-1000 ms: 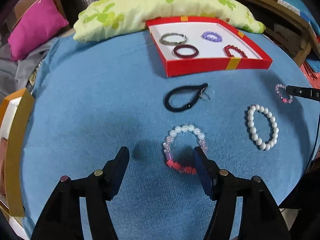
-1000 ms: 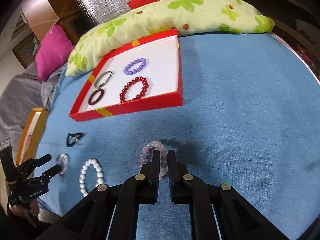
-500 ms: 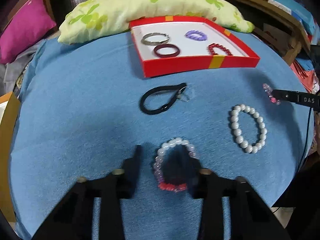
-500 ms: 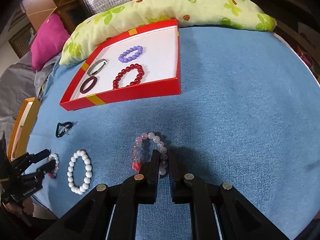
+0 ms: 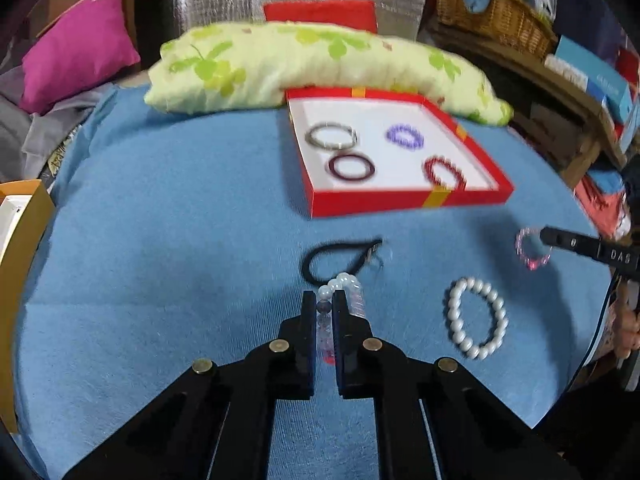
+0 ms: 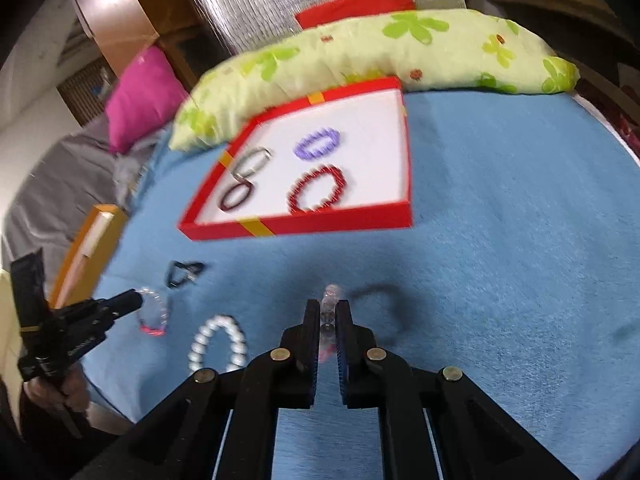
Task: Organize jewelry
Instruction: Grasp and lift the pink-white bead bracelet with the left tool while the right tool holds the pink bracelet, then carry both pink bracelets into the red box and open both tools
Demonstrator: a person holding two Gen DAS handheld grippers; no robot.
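Note:
My left gripper [image 5: 324, 300] is shut on a pearl-and-pink bead bracelet [image 5: 348, 286], held above the blue cloth. My right gripper [image 6: 329, 308] is shut on a pink bead bracelet [image 6: 330, 294], lifted, its shadow on the cloth. In the left wrist view the right gripper [image 5: 546, 236] holds that pink bracelet [image 5: 530, 250]; in the right wrist view the left gripper [image 6: 134, 300] holds its bracelet [image 6: 154, 314]. A red box [image 5: 412, 202] with a white floor holds several bracelets. A white pearl bracelet [image 5: 478, 320] and a black cord [image 5: 340, 258] lie on the cloth.
A green flowered pillow [image 5: 320, 68] lies behind the box. A yellow box [image 5: 20, 240] stands at the cloth's left edge. A pink cushion [image 5: 76, 48] and a wicker basket [image 5: 492, 12] sit beyond the table.
My left gripper closed on the pearl-and-pink bracelet and lifted it. My right gripper lifted the pink bracelet off the cloth. Both views tilted up toward the box.

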